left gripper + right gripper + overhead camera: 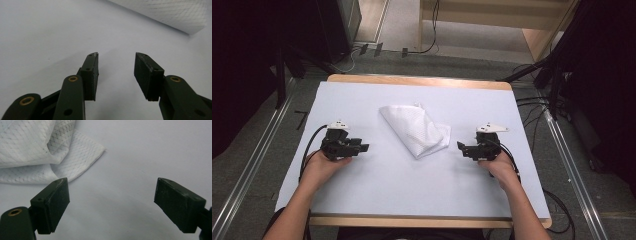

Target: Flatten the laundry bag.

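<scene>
We judge this the start, before any grasp: the folded white cloth (416, 131) lies mid-table on the white table cover (377, 185), untouched. Our left gripper (364, 147) sits at the cloth's 8 o'clock, our right gripper (459, 145) at its 4 o'clock, both aimed inward. Both stand spread and hold nothing, the right wider. Next, probably, each must close on a cloth edge.

A lab-like recording room: dark curtains (242, 65) at 9 and 3 o'clock, floor rails (249, 170), loose cables (532, 107), a white-covered counter (402, 185)
</scene>
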Available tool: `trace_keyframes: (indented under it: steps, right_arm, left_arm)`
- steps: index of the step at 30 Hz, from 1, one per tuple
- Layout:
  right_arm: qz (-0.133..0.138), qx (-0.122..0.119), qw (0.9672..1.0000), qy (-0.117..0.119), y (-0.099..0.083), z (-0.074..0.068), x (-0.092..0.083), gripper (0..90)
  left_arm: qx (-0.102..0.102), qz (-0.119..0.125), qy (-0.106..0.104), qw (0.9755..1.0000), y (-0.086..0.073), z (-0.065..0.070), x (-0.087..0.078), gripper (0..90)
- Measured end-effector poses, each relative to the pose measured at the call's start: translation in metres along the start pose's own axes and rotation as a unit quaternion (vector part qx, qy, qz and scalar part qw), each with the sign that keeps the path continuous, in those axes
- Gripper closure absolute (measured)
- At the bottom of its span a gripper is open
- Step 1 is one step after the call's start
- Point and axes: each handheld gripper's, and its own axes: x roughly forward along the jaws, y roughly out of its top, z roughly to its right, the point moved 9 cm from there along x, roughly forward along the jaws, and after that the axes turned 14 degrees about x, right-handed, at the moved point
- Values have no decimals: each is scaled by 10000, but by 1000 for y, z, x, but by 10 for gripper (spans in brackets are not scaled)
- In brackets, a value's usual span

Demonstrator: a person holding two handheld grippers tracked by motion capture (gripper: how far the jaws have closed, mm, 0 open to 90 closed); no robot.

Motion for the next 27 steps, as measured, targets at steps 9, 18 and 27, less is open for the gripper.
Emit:
trace_keyframes:
  steps: [9,18,27]
  right_arm:
    - [-149,-196,9992,322,-2,-12,-8,133]
    - [-309,-218,9985,405,-4,-19,-5,259]
    - [-387,-227,9976,518,-8,-21,-8,370]
  left_arm:
    - [-24,29,-109,9999,4,1,2,562]
    - [90,60,-79,9999,13,6,4,507]
    - [-138,-50,-164,9998,13,1,8,439]
